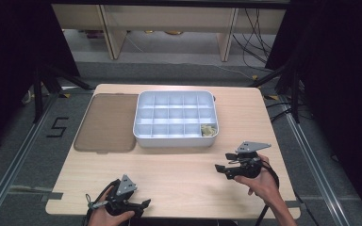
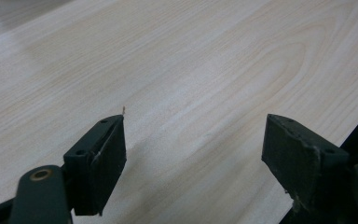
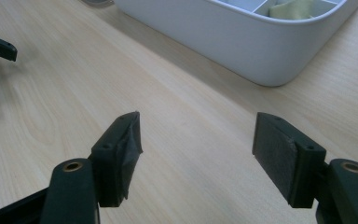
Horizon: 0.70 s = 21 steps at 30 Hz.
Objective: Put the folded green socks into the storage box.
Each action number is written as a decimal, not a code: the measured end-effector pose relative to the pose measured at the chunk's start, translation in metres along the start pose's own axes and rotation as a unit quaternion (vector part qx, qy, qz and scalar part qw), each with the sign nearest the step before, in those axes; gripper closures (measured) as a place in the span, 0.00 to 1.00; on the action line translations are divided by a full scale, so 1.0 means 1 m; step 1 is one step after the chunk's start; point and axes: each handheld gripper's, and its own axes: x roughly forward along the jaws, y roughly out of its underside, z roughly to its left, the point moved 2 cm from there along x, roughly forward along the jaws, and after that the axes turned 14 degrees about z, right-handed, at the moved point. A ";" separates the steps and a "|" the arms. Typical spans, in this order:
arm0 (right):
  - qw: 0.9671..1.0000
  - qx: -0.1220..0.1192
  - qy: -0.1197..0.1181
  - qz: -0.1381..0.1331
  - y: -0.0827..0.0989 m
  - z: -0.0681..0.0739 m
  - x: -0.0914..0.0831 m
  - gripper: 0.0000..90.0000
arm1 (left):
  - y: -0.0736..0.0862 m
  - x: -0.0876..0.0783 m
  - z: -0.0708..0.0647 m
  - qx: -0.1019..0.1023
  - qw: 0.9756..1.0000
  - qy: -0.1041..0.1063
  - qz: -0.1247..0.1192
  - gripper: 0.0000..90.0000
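The divided tray [image 1: 175, 136], holding a pale item [image 1: 208, 130] in its near-right compartment, is seen up the desk [image 1: 179, 176] from both hands, well apart from the left gripper [image 1: 141, 205] and nearer the right gripper [image 1: 221, 168], both with jaws held wide and empty.

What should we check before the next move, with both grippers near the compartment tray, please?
1. Right gripper jaws open, nothing between them: ok.
2. Left gripper jaws open and empty: ok.
3. Bare table between right gripper and compartment tray: ok.
4. Yellowish item sits in the tray's near right corner compartment: ok.
5. Brown lid lies flat left of the tray: ok.
6. What the yellowish item is: cannot tell.
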 end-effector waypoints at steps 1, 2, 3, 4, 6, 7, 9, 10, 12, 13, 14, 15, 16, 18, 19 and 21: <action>1.000 0.000 0.000 0.000 0.000 0.000 0.000 0.37 | 0.000 0.000 0.000 0.000 1.000 0.000 0.000 0.23; 1.000 -0.006 0.006 -0.004 0.002 -0.001 0.000 0.37 | 0.000 0.000 -0.001 -0.004 1.000 0.002 -0.004 0.23; 1.000 -0.006 0.006 -0.004 0.002 -0.001 0.000 0.37 | 0.000 0.000 -0.001 -0.004 1.000 0.002 -0.004 0.23; 1.000 -0.004 0.003 -0.003 0.004 0.001 0.001 0.36 | 0.000 0.000 -0.001 -0.002 1.000 0.001 -0.004 0.23; 1.000 -0.003 -0.001 -0.002 0.005 0.003 0.001 0.36 | 0.000 0.000 -0.001 -0.002 1.000 0.001 -0.004 0.23; 1.000 -0.005 0.002 -0.005 0.006 0.002 0.001 0.36 | 0.000 0.000 -0.001 -0.002 1.000 0.000 -0.004 0.23; 1.000 0.009 -0.004 -0.007 0.007 0.005 0.000 0.36 | 0.000 0.000 -0.001 -0.003 1.000 0.002 -0.004 0.23; 1.000 -0.001 -0.004 -0.011 0.008 0.004 0.001 0.35 | 0.000 0.000 -0.001 -0.003 1.000 0.002 -0.004 0.23; 1.000 -0.010 0.002 -0.012 0.009 0.003 0.001 0.34 | 0.000 0.000 -0.001 -0.003 1.000 0.000 -0.003 0.23; 1.000 -0.009 0.001 -0.011 0.011 0.004 0.001 0.32 | 0.000 0.000 -0.001 -0.003 1.000 0.000 -0.003 0.23; 1.000 -0.008 0.003 -0.011 0.013 0.005 0.002 0.31 | 0.000 0.000 -0.003 -0.012 1.000 0.006 -0.003 0.23; 1.000 0.004 -0.003 -0.007 0.014 0.007 0.002 0.30 | 0.000 0.000 -0.003 -0.012 1.000 0.006 -0.003 0.23; 1.000 -0.002 -0.006 -0.013 0.015 0.007 0.003 0.29 | 0.000 0.000 -0.001 -0.002 1.000 0.002 -0.004 0.23; 1.000 0.002 -0.002 -0.008 0.017 0.008 0.003 0.28 | 0.000 0.000 -0.001 -0.004 1.000 0.002 -0.004 0.23; 1.000 0.002 -0.002 -0.008 0.017 0.008 0.003 0.28 | 0.000 0.000 -0.001 -0.004 1.000 0.002 -0.003 0.23; 1.000 0.005 -0.008 -0.011 0.020 0.010 0.004 0.27 | 0.000 0.000 -0.003 -0.008 1.000 0.004 -0.002 0.23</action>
